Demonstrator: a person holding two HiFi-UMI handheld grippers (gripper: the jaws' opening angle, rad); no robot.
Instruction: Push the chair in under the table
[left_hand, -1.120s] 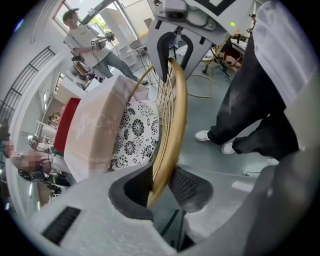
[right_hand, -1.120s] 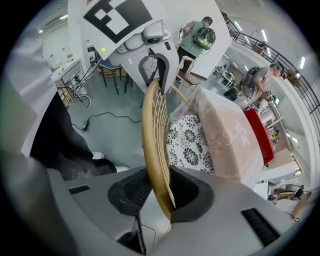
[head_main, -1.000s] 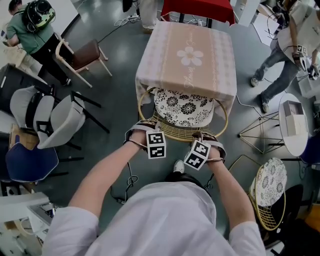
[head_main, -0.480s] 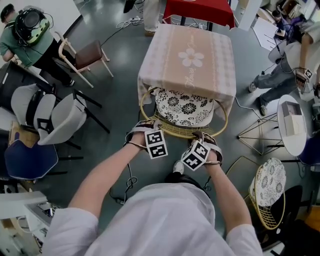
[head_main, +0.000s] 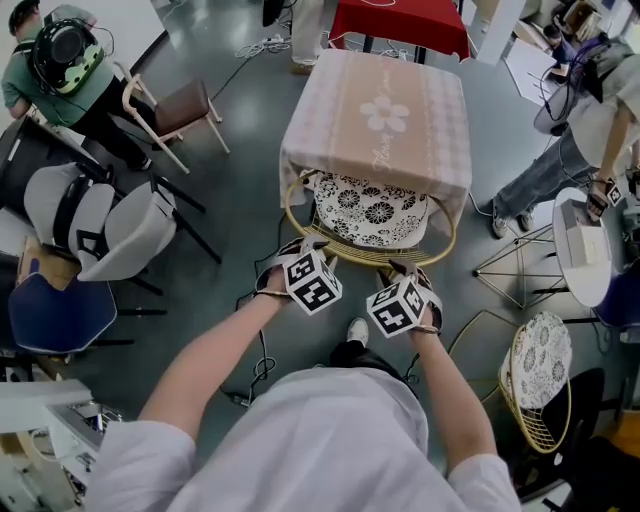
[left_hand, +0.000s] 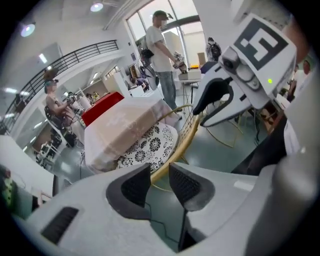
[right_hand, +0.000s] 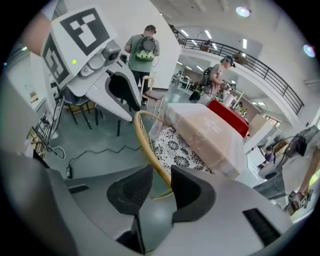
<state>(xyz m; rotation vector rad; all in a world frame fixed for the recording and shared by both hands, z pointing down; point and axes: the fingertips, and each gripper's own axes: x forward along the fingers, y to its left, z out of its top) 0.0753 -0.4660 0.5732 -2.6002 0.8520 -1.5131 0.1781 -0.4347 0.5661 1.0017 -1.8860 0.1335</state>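
Note:
The chair has a gold wire back rim (head_main: 350, 258) and a floral cushion (head_main: 368, 212). Its seat sits under the table with the pink cloth (head_main: 378, 115). My left gripper (head_main: 290, 254) hovers just above the left of the rim, open with nothing between its pads (left_hand: 135, 187). My right gripper (head_main: 406, 274) hovers over the right of the rim and its jaws are opening. The rim (right_hand: 147, 145) shows through that gap beyond the tips, and the pads do not press on it. In the left gripper view the rim (left_hand: 182, 142) also lies past the fingertips.
Grey shell chairs (head_main: 120, 235) and a brown chair (head_main: 170, 110) stand to the left. A second gold floral chair (head_main: 540, 380) and a white round table (head_main: 585, 245) are at the right. A cable (head_main: 255, 370) lies on the floor by my feet. People stand around the room.
Both grippers have lifted off the chair's back rim, rolled, and their jaws have widened. The chair has stayed under the table.

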